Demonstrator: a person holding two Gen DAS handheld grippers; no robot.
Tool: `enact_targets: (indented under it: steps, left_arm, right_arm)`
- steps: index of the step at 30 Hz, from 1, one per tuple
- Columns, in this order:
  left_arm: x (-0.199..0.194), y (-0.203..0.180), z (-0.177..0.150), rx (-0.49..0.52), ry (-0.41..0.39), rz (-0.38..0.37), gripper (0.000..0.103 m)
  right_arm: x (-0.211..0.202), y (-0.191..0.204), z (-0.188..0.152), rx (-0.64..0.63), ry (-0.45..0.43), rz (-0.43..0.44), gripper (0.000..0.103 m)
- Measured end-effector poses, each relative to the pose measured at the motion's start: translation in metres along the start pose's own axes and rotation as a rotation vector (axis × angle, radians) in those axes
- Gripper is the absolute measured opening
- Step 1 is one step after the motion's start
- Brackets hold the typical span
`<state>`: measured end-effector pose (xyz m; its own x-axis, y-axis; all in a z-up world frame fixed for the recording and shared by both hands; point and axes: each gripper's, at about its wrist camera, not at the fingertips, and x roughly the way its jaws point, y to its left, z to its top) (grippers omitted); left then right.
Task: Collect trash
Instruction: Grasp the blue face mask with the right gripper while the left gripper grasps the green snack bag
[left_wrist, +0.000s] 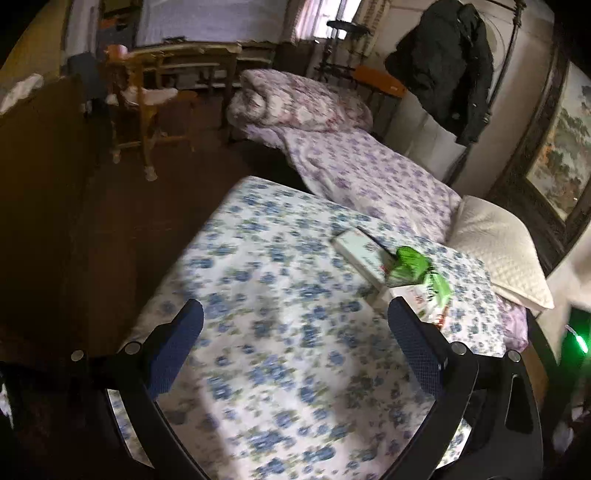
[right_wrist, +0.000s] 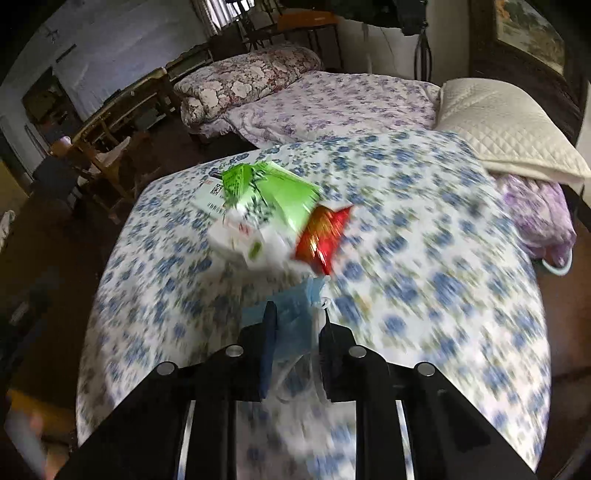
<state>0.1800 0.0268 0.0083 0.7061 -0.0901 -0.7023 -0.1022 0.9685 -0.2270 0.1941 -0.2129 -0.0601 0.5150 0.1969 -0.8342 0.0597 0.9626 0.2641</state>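
Pinching one blue, seemingly mask-like scrap (right_wrist: 295, 317), right hand-held gripper (right_wrist: 297, 328), one red wrapper (right_wrist: 323, 236)

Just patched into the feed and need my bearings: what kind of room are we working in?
Most likely a lived-in bedroom. A bed with a floral sheet fills both views, a quilted pillow lies at its head, and a rolled quilt sits on a second bed beyond.

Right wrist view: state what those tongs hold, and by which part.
The right tongs are shut on a blue face mask, pinching its near end; motion blur hides the exact spot. The left tongs are open, holding nothing.
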Motion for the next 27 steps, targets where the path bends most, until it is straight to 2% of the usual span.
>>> enact_targets:
  steps: [3, 9, 11, 14, 18, 23, 27]
  left_arm:
    - [0.017, -0.024, 0.006, 0.046, 0.023, -0.034, 0.096]
    - [0.052, -0.101, 0.009, 0.237, 0.032, -0.025, 0.096]
    - [0.067, -0.125, 0.002, 0.338, 0.050, -0.008, 0.096]
    - [0.086, -0.142, -0.007, 0.421, 0.063, 0.039, 0.096]
    - [0.101, -0.140, -0.009, 0.435, 0.074, 0.076, 0.096]
    - [0.109, -0.134, -0.005, 0.416, 0.091, 0.046, 0.096]
    - [0.106, -0.145, -0.009, 0.446, 0.098, 0.004, 0.096]
  right_arm:
    - [-0.017, -0.009, -0.014, 0.005, -0.011, 0.002, 0.021]
    - [-0.009, -0.041, -0.018, 0.051, 0.029, 0.025, 0.021]
    - [-0.010, -0.047, -0.016, 0.067, 0.024, 0.025, 0.021]
    - [-0.011, -0.057, -0.016, 0.079, 0.018, 0.027, 0.021]
    - [-0.011, -0.060, -0.015, 0.085, 0.023, 0.046, 0.021]
    - [-0.012, -0.057, -0.013, 0.072, 0.027, 0.066, 0.022]
    - [-0.012, -0.056, -0.013, 0.078, 0.028, 0.072, 0.022]
